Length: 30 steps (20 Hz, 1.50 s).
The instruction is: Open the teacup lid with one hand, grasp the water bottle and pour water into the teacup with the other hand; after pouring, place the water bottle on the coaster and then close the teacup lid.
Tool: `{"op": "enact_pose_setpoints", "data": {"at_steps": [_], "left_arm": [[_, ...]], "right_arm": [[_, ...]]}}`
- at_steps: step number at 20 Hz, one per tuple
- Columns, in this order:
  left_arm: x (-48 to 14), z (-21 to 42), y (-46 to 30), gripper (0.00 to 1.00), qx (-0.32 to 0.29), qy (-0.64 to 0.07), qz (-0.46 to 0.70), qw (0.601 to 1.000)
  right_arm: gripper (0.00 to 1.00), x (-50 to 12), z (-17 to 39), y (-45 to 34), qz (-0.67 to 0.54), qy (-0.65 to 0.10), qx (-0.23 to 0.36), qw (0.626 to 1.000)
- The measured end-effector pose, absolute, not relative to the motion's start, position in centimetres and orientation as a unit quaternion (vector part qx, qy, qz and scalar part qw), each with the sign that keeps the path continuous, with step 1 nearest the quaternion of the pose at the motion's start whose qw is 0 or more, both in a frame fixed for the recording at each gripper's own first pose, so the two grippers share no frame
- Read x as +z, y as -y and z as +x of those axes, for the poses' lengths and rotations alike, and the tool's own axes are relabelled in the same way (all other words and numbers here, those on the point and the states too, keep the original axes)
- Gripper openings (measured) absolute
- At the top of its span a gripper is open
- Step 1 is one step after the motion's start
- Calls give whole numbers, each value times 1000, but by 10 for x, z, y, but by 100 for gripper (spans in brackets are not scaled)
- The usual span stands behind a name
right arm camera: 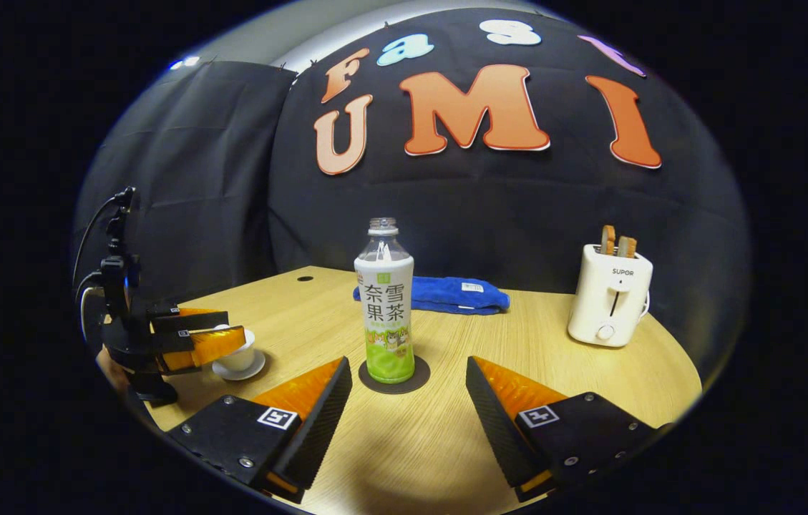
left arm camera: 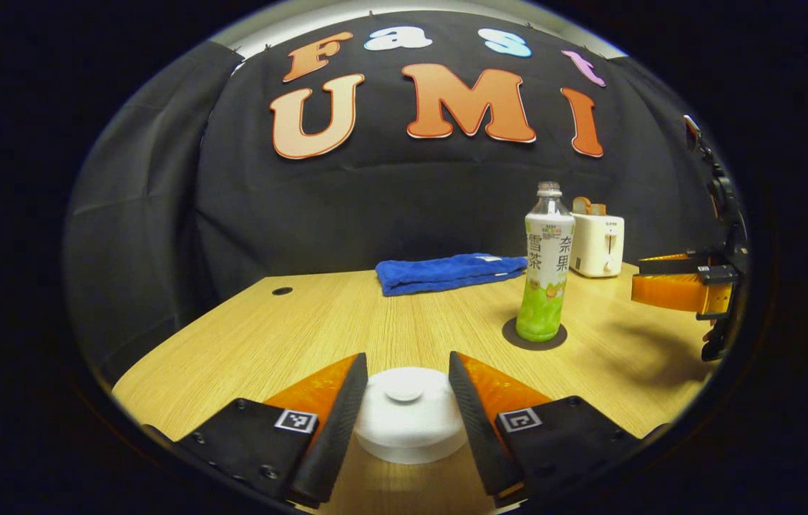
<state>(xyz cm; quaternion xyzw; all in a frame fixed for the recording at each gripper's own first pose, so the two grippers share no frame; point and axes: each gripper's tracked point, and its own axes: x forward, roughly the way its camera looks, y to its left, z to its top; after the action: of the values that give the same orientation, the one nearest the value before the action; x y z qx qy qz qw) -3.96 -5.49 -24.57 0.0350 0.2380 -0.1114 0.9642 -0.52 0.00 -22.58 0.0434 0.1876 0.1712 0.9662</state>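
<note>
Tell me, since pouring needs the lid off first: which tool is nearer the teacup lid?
Left. The left tool has its open fingers on either side of the teacup lid; the right tool is across the table, facing the water bottle.

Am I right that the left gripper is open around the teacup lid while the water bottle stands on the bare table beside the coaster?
Not quite. The water bottle stands on the coaster, not beside it, as the right gripper view shows. The rest holds: the left gripper is open with its fingers either side of the teacup lid.
</note>
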Motion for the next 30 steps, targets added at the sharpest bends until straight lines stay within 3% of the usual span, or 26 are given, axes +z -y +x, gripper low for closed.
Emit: {"op": "enact_pose_setpoints", "data": {"at_steps": [3, 5, 18, 26, 30], "left_arm": [[-220, -35, 51, 94, -98, -204, 36, 973], [-197, -31, 46, 99, -85, -177, 33, 980], [-70, -11, 7, 95, -48, -73, -32, 996], [-59, -9, 48, 97, -83, -77, -37, 993], [-71, -9, 54, 95, -80, -90, -42, 992]], "right_arm": [[96, -210, -7, 13, 32, -164, 138, 976], [96, -198, -8, 19, 25, -149, 122, 981], [97, -113, -22, 7, -10, -77, 105, 991], [97, -96, -25, -1, 9, -61, 103, 993], [97, -90, -22, 12, 15, -46, 73, 996]]}}
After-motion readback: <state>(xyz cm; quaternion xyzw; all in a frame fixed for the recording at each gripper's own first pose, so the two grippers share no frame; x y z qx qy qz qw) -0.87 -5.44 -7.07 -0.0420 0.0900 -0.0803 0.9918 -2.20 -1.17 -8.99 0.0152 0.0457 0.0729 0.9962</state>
